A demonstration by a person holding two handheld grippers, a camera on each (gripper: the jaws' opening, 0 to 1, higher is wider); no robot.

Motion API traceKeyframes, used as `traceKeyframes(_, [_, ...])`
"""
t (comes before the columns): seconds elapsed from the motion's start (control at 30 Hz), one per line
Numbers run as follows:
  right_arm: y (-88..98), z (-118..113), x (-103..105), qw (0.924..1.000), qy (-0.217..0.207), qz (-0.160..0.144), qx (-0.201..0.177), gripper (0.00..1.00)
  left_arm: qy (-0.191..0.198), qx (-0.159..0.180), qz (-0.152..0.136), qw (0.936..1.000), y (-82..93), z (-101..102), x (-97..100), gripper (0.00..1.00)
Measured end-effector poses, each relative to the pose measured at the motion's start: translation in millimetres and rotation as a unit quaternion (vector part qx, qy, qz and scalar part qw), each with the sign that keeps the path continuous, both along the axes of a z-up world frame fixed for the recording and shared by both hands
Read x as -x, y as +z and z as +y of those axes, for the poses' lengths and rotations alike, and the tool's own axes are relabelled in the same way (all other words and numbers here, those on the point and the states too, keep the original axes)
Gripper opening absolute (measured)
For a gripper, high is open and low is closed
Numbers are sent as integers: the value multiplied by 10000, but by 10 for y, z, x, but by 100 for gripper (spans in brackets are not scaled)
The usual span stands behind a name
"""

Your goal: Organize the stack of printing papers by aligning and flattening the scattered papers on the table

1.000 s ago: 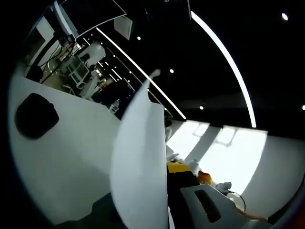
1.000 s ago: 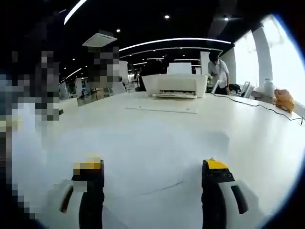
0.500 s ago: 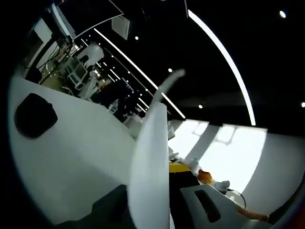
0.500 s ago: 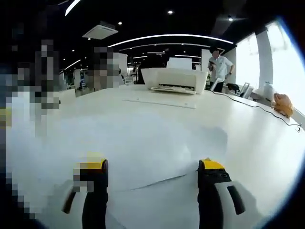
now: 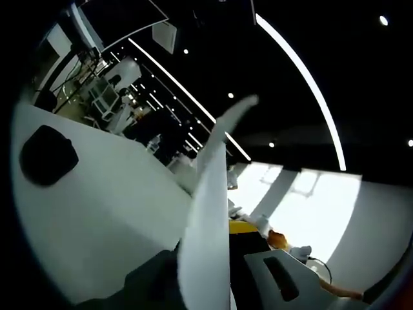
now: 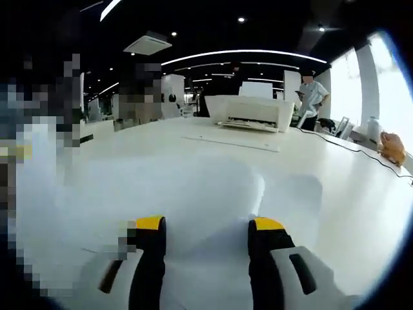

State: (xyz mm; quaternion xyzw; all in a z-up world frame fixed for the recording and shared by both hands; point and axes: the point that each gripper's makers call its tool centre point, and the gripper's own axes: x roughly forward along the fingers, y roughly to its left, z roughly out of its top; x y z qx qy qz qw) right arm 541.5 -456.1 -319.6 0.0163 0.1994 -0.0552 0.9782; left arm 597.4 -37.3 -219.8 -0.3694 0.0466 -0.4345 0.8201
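Papers (image 6: 193, 194) lie on the table (image 6: 348, 213) near its front edge; printer (image 6: 248, 113) sits at the far edge.

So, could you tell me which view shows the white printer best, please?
The right gripper view: the printer stands in plain sight at the table's far end. In the left gripper view I cannot make it out beyond the raised sheet.

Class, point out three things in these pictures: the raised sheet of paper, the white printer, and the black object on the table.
raised sheet of paper (image 5: 205, 239), left gripper view, on its white face.
white printer (image 6: 248, 111), right gripper view, on its front panel.
black object (image 5: 48, 155), left gripper view, on its middle.
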Motion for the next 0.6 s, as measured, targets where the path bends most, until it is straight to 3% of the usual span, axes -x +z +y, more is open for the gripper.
traceKeyframes(0.17, [22,71,-27,9997,251,-55,-14,23,6,15,21,10000,4,-5,-8,6])
traceKeyframes(0.6, [43,169,14,9993,354,-82,-61,2,7,-36,9,10000,-17,-14,-33,6])
